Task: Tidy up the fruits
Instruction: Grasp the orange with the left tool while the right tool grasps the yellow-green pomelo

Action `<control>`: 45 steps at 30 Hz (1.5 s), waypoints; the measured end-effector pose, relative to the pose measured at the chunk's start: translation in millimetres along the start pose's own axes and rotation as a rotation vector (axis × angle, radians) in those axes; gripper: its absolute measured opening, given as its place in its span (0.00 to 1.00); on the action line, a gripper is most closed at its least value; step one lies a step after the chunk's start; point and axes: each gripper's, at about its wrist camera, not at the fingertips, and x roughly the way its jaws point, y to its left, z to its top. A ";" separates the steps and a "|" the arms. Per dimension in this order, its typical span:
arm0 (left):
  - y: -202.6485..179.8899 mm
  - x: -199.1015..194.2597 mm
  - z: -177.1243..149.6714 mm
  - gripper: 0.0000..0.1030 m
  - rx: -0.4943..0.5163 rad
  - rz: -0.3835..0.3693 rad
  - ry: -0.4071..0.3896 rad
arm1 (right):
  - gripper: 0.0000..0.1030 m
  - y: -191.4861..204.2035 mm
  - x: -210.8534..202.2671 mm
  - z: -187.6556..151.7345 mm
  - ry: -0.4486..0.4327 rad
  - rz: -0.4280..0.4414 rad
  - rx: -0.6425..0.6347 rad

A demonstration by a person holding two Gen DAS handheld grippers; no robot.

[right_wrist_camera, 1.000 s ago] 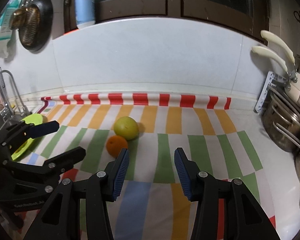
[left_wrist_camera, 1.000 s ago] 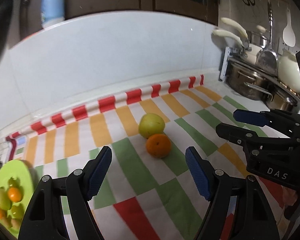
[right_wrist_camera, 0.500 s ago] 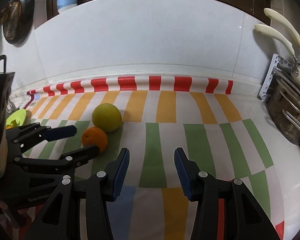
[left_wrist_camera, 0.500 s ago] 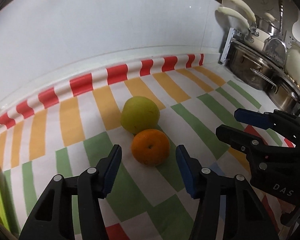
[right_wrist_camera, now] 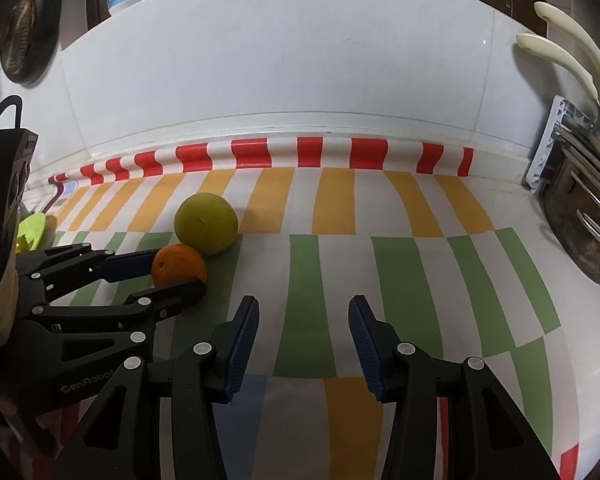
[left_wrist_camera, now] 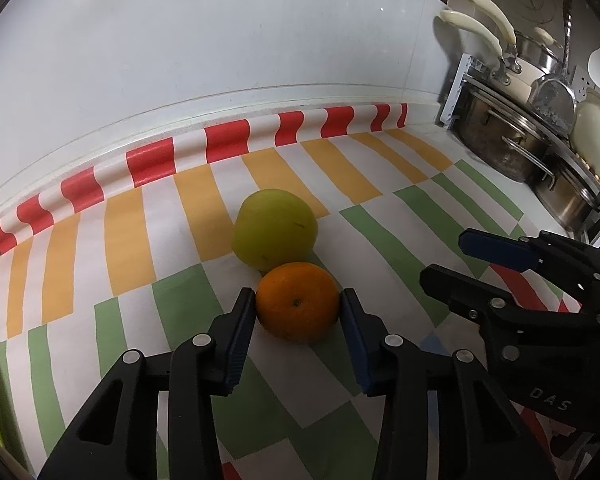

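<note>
An orange [left_wrist_camera: 298, 304] lies on the striped cloth [left_wrist_camera: 188, 216], touching a larger yellow-green fruit [left_wrist_camera: 274, 236] just behind it. My left gripper [left_wrist_camera: 297, 298] straddles the orange; its jaws are closing and the blue pads [left_wrist_camera: 244, 332] meet the orange on both sides. The right wrist view shows the same orange [right_wrist_camera: 179, 264] caught between the left gripper's [right_wrist_camera: 177, 272] fingers, with the yellow-green fruit [right_wrist_camera: 206, 222] beyond. My right gripper [right_wrist_camera: 303, 304] hovers open over bare cloth to the right of the fruits, with nothing between its pads; it also shows as the right gripper [left_wrist_camera: 446, 257] in the left wrist view.
A lime-green plate [right_wrist_camera: 34, 228] with small fruits sits at the far left edge. Steel pots [left_wrist_camera: 500, 148] on a rack fill the right side. A white tiled wall [right_wrist_camera: 280, 72] closes the back, and a dark strainer [right_wrist_camera: 24, 32] hangs at upper left.
My left gripper moved forward and down to the orange, and its jaws narrowed from wide apart to either side of it. My right gripper sank a little, jaws unchanged.
</note>
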 end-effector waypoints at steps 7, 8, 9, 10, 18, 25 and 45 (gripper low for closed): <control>6.1 -25.0 0.9 0.41 0.004 0.043 -0.024 | 0.46 6.8 0.8 4.8 -0.002 0.039 -0.007; 8.1 -27.6 0.9 0.41 0.003 0.055 -0.027 | 0.46 8.3 1.5 5.6 -0.002 0.044 -0.009; 11.3 -30.6 0.6 0.41 -0.003 0.070 -0.032 | 0.46 10.4 2.7 6.7 -0.001 0.051 -0.014; 14.9 -32.8 0.1 0.41 -0.008 0.086 -0.033 | 0.49 12.8 4.5 8.3 0.003 0.057 -0.022; 46.9 -37.9 -5.5 0.41 -0.070 0.156 -0.044 | 0.57 44.5 21.1 22.0 0.012 0.119 -0.127; 61.2 -35.4 -7.9 0.41 -0.098 0.183 -0.032 | 0.60 62.3 43.1 34.9 0.055 0.146 -0.188; 70.7 -41.0 -6.7 0.41 -0.123 0.198 -0.054 | 0.52 73.8 53.9 40.7 0.042 0.161 -0.202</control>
